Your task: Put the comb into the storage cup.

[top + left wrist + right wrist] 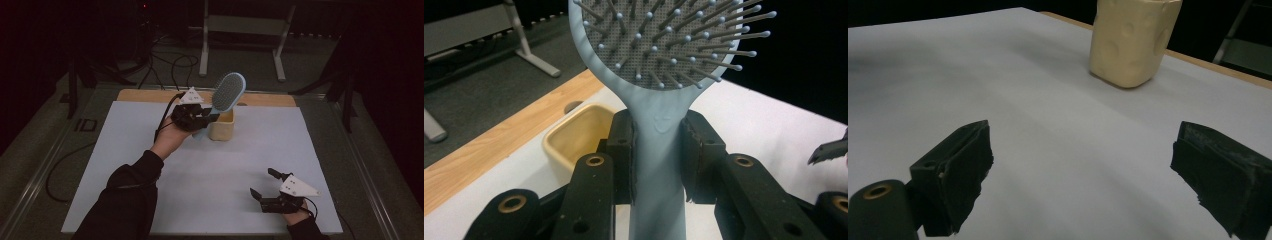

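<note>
The scene is dimly lit from above; the white rectangular table sheet (210,170) is evenly lit while the far surroundings are lost in black; soft shadows are cast under the near black jaws; the high view is slightly grainy.

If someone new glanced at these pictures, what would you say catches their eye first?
Most likely the pale blue hairbrush, held up above the white table with its bristled head raised, its handle clamped in the left tongs. Right beside it, near the table's far edge, stands a cream-yellow open container. At the near right corner the right tongs rest wide open, holding nothing.
</note>
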### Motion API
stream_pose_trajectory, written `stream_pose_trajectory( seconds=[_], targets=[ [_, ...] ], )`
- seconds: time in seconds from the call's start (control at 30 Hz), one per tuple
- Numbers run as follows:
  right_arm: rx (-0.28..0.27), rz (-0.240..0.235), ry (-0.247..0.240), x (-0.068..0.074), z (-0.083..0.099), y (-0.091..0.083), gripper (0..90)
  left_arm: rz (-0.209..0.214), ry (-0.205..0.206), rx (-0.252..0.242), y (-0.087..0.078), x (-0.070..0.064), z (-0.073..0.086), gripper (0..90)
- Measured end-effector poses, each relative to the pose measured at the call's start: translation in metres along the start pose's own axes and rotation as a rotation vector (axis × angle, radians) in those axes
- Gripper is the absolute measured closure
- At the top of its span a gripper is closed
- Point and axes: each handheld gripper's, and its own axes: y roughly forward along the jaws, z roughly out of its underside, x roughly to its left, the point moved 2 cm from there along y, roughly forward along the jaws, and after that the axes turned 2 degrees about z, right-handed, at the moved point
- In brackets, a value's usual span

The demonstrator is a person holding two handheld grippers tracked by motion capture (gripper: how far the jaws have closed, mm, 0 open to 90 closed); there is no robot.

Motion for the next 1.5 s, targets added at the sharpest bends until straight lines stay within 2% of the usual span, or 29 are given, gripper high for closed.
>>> stream_pose_trajectory(
  seconds=[0.17,0.33,0.43,0.53,0.8,1.0,1.07,1.17,1.3,1.37,1.5],
  targets=[
    [-0.002,0.003,0.001,-0.001,0.000,-0.001,9.0,-0.010,0.012,-0.018,0.008,-0.003,-0.008,69.9],
    [-0.002,0.003,-0.001,0.000,0.000,-0.001,9.0,-0.002,-0.015,-0.046,0.017,-0.002,-0.016,69.9],
    [-0.003,0.005,0.000,0.000,0.000,-0.001,9.0,-0.018,-0.024,-0.069,0.022,-0.001,-0.019,69.8],
    [-0.004,0.003,0.000,-0.001,0.000,-0.001,9.0,-0.026,-0.054,-0.093,0.028,0.000,-0.021,69.9],
    [-0.004,0.001,0.000,-0.001,-0.001,-0.001,9.0,-0.041,-0.074,-0.136,0.041,0.004,-0.026,69.8],
    [-0.011,-0.002,-0.004,0.000,-0.001,-0.002,9.0,-0.028,-0.116,-0.177,0.049,0.012,-0.028,69.9],
    [-0.012,-0.003,-0.003,-0.001,-0.001,-0.002,9.0,-0.038,-0.110,-0.185,0.051,0.014,-0.029,69.9],
    [-0.014,0.001,-0.002,-0.001,-0.001,-0.002,9.0,-0.032,-0.127,-0.206,0.054,0.017,-0.030,69.8],
    [-0.014,0.001,0.000,-0.001,-0.001,-0.002,9.0,-0.031,-0.127,-0.222,0.058,0.020,-0.031,69.8],
    [-0.010,-0.006,0.003,0.000,-0.001,-0.001,9.0,-0.037,-0.112,-0.224,0.062,0.023,-0.032,69.8],
    [-0.011,-0.011,-0.003,0.000,-0.001,-0.001,9.0,-0.034,-0.112,-0.241,0.068,0.027,-0.032,69.9]
  ],
)
